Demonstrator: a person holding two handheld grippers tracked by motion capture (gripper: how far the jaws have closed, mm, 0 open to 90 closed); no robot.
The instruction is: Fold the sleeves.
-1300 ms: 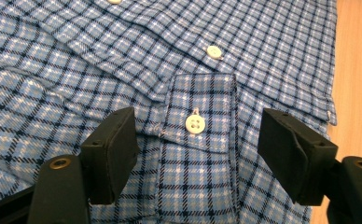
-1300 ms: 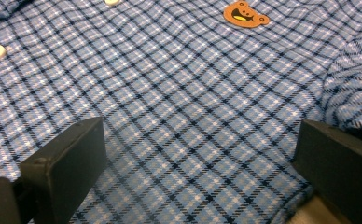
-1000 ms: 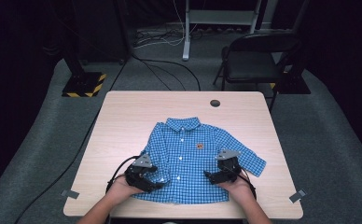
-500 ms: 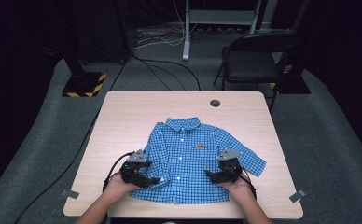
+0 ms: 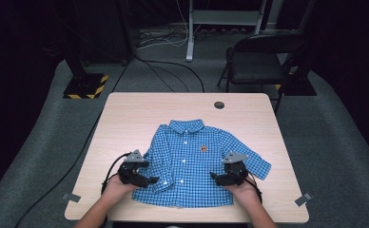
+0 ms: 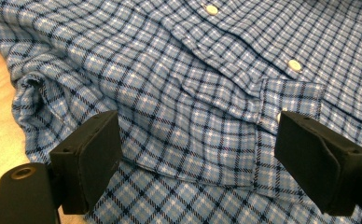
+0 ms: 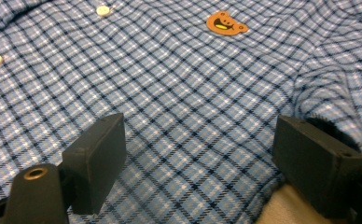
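A small blue checked shirt [image 5: 197,159] lies flat, front up, on the wooden table [image 5: 140,114], with an orange bear patch [image 5: 203,148] on its chest. My left gripper [image 5: 147,180] rests low at the shirt's left side. It is open, its jaws have just been opening, and the folded-in sleeve cuff [image 6: 286,98] lies between them, unpressed. My right gripper [image 5: 218,178] sits at the lower right of the shirt. It is open, its jaws have just been closing a little, and flat shirt fabric [image 7: 193,121] lies between them below the bear patch [image 7: 226,22].
A round dark cable hole [image 5: 219,105] sits near the table's far edge. Grey tape marks [image 5: 71,197] lie at the near corners. Beyond the table stand a black chair [image 5: 258,61] and a stand base with yellow-black stripes [image 5: 85,85], with cables on the floor.
My left gripper has shifted slightly to the left, toward the shirt's left edge. The right gripper has kept its place.
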